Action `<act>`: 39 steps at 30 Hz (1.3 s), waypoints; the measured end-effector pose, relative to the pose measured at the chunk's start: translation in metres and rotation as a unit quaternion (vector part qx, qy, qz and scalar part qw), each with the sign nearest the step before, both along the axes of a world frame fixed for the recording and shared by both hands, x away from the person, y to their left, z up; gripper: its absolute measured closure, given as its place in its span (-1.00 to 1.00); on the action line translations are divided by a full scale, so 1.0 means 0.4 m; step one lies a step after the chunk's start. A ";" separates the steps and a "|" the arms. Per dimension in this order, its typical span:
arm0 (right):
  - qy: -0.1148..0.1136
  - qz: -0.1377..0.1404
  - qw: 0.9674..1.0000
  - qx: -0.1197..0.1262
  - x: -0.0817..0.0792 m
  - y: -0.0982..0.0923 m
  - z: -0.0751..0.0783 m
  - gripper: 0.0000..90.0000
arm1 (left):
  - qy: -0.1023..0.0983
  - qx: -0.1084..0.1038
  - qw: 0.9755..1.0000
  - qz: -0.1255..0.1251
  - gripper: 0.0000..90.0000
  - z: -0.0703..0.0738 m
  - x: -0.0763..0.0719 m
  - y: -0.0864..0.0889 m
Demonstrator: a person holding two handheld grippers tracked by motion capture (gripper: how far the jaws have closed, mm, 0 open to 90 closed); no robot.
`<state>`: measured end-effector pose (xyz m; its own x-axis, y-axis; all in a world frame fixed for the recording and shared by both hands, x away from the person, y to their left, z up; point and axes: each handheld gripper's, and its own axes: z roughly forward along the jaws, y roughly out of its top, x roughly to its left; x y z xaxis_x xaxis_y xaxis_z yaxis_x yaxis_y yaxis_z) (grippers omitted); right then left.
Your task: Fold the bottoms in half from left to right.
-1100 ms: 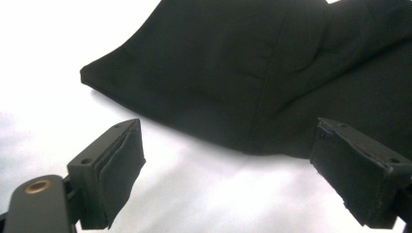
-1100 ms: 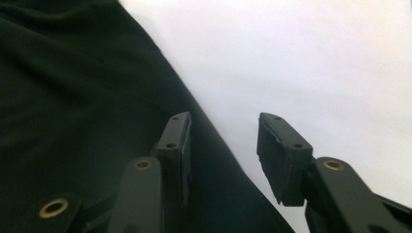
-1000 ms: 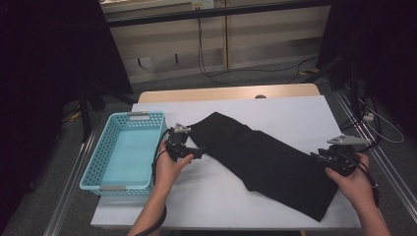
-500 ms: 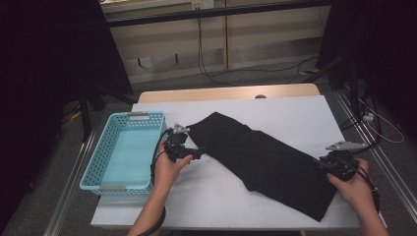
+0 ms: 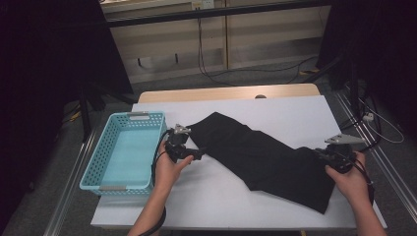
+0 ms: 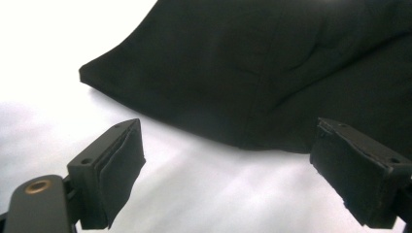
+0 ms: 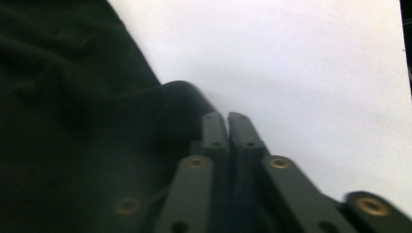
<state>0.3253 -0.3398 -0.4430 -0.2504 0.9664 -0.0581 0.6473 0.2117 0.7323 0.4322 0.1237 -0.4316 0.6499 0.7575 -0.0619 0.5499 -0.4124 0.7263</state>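
Lying spread across the white table (image 5: 275, 110), the black garment (image 5: 265, 157) runs on a slant from its upper end near the table's middle left down to its lower end by the near right corner, flat except for a few soft folds. At that lower right end the right gripper (image 5: 328, 156) sits at the cloth's edge, held in the person's right hand (image 5: 350, 179); in the right gripper view its two black jaws stand pressed together with barely a slit between them, and a raised fold of the dark cloth (image 7: 73, 136) bulges right against their left side. The jaws have just been closing, and from the pictures it looks as if a pinch of the edge is caught there, though the cloth and the jaws are both so dark that I cannot tell for sure what lies between the pads. At the garment's upper left end the left gripper (image 5: 196, 150) rests low over the table in the person's left hand (image 5: 169, 167); its jaws stand wide apart, and the left gripper view shows bare white table between them, with the garment's folded corner (image 6: 272, 82) just ahead of the pads and apart from them. Left of that hand a light blue plastic basket (image 5: 98, 169) with a perforated wall stands on the table's left edge, well apart from the cloth.
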 end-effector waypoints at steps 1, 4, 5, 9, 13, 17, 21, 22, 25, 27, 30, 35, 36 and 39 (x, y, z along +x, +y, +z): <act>0.001 -0.011 1.000 -0.005 -0.001 -0.005 -0.001 0.76 | 0.000 0.001 1.000 0.000 -0.73 0.000 0.001 -0.001; -0.005 -0.024 1.000 0.002 -0.017 -0.020 0.001 0.50 | 0.000 -0.001 1.000 0.001 -0.73 0.000 0.003 -0.004; -0.001 -0.024 1.000 0.001 -0.024 -0.026 0.002 0.44 | 0.003 -0.002 1.000 -0.001 -0.73 0.001 0.003 -0.004; 0.015 -0.033 0.999 -0.013 -0.042 -0.060 -0.011 0.19 | 0.000 -0.003 1.000 -0.002 -0.73 0.002 0.005 -0.011; 0.030 -0.032 0.999 0.017 -0.049 -0.079 -0.028 0.29 | 0.002 -0.004 1.000 -0.002 -0.73 0.000 0.009 -0.019; 0.042 -0.011 0.998 0.055 -0.053 -0.081 -0.028 0.93 | 0.000 -0.003 1.000 0.003 -0.73 0.002 0.017 -0.016; 0.046 -0.022 0.998 0.031 -0.063 -0.081 -0.009 0.96 | -0.005 -0.001 1.000 0.017 -0.74 0.000 0.028 -0.008; 0.045 -0.027 0.998 0.036 -0.068 -0.085 -0.005 0.96 | -0.004 -0.003 1.000 0.024 -0.75 -0.002 0.032 -0.007; 0.046 -0.034 0.998 0.037 -0.080 -0.097 0.003 0.96 | 0.002 -0.001 0.999 0.039 -0.76 -0.008 0.044 0.001; 0.039 -0.039 0.998 0.037 -0.086 -0.102 0.003 0.94 | 0.011 0.001 0.999 0.046 -0.78 -0.016 0.056 0.004; 0.035 -0.032 0.998 0.030 -0.084 -0.090 0.002 0.70 | 0.018 0.004 0.998 0.058 -0.79 -0.027 0.077 0.008; 0.022 -0.019 0.999 0.034 -0.079 -0.061 0.005 0.35 | 0.011 0.019 0.997 0.080 -0.77 -0.034 0.119 0.007; 0.022 -0.015 0.999 0.035 -0.078 -0.056 0.005 0.30 | 0.013 0.027 0.996 0.083 -0.76 -0.031 0.127 0.009; 0.022 -0.007 0.999 0.036 -0.076 -0.042 0.006 0.08 | 0.018 0.037 0.994 0.106 -0.65 -0.035 0.145 0.007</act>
